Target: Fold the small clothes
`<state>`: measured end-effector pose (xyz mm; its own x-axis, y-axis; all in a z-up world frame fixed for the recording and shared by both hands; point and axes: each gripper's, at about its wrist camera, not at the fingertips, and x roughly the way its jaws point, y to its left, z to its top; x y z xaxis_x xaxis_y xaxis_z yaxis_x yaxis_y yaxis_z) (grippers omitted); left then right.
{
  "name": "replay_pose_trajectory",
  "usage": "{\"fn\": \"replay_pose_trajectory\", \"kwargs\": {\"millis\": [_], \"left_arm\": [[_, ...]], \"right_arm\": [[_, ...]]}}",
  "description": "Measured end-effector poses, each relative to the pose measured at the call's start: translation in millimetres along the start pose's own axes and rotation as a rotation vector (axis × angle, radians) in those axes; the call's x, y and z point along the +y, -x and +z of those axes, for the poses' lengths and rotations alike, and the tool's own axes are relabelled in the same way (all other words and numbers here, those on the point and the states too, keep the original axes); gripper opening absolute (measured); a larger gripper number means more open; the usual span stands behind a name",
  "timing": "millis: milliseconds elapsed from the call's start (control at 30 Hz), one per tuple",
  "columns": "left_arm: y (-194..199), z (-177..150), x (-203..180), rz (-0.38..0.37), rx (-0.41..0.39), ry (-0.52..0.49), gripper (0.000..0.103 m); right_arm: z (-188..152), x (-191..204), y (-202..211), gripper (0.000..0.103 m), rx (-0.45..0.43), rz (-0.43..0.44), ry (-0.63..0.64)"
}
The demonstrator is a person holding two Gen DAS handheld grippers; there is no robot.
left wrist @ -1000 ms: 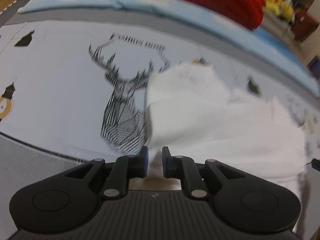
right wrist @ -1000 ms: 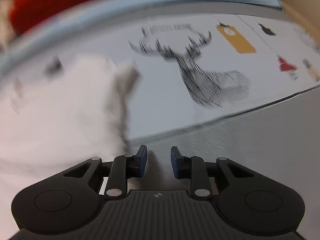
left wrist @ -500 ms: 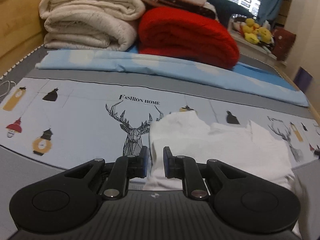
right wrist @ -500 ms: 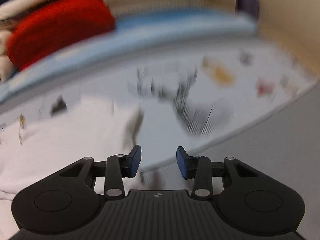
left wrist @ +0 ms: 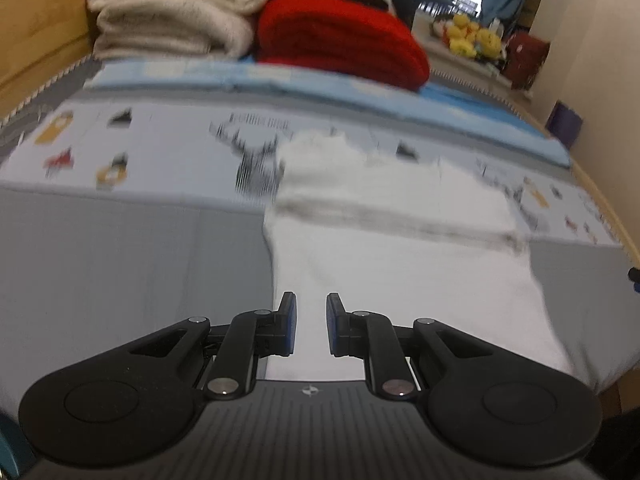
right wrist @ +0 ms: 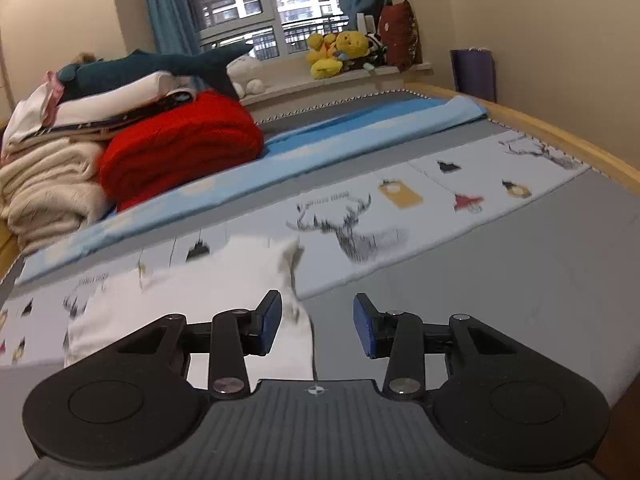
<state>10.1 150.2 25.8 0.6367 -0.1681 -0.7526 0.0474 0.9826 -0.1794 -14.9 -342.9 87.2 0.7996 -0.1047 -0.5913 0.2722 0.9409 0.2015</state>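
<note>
1. Left wrist view: left tongs (left wrist: 311, 329), narrowly parted and grasping nothing, hover over the white garment (left wrist: 400, 248) lying near the bed's (left wrist: 120, 260) front edge.
2. Right wrist view: right tongs (right wrist: 318, 326) released, empty; red blanket (right wrist: 180, 152) at the bed's far edge, window (right wrist: 260, 0) behind.

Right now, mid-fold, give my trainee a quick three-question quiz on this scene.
1. True or false: the left hand-held gripper is clamped on the white garment.
2. Which lies beside the cream blankets: A) the red blanket, B) a green blanket, C) a basket?
3. What animal is printed on the sheet beside the garment?

Key: 1 false, nothing sits between its pads; 2 A; 3 a deer.
</note>
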Motion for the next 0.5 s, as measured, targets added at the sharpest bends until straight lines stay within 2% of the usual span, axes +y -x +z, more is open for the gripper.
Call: {"fn": "replay_pose_trajectory", "kwargs": {"millis": [67, 167, 233, 400, 467, 500], "left_arm": [[-10.3, -25.4, 9.2, 0.026, 0.074, 0.019, 0.017], [-22.9, -38.7, 25.7, 0.021, 0.222, 0.115, 0.017], [-22.3, -40.7, 33.4, 0.004, 0.225, 0.157, 0.017], [-40.0, -56.5, 50.1, -0.001, 0.238, 0.206, 0.017], [-54.8, -62.9, 55.2, 0.031, 0.316, 0.249, 0.017], [-55.9, -62.8, 55.9, 0.005, 0.309, 0.262, 0.017]], "right_arm": [[-18.7, -5.4, 1.1, 0.042, 0.025, -0.016, 0.006], [-40.8, -9.9, -8.3, 0.042, 0.145, -0.001, -0.016], [-47.8, -10.6, -20.0, 0.042, 0.222, -0.013, -0.023], [-56.7, -8.5, -43.0, 0.042, 0.328, -0.037, -0.049], [-65.0, -9.2, -51.7, 0.042, 0.383, -0.047, -0.059], [-68.9, -10.6, -57.8, 0.042, 0.415, -0.049, -0.072]]}}
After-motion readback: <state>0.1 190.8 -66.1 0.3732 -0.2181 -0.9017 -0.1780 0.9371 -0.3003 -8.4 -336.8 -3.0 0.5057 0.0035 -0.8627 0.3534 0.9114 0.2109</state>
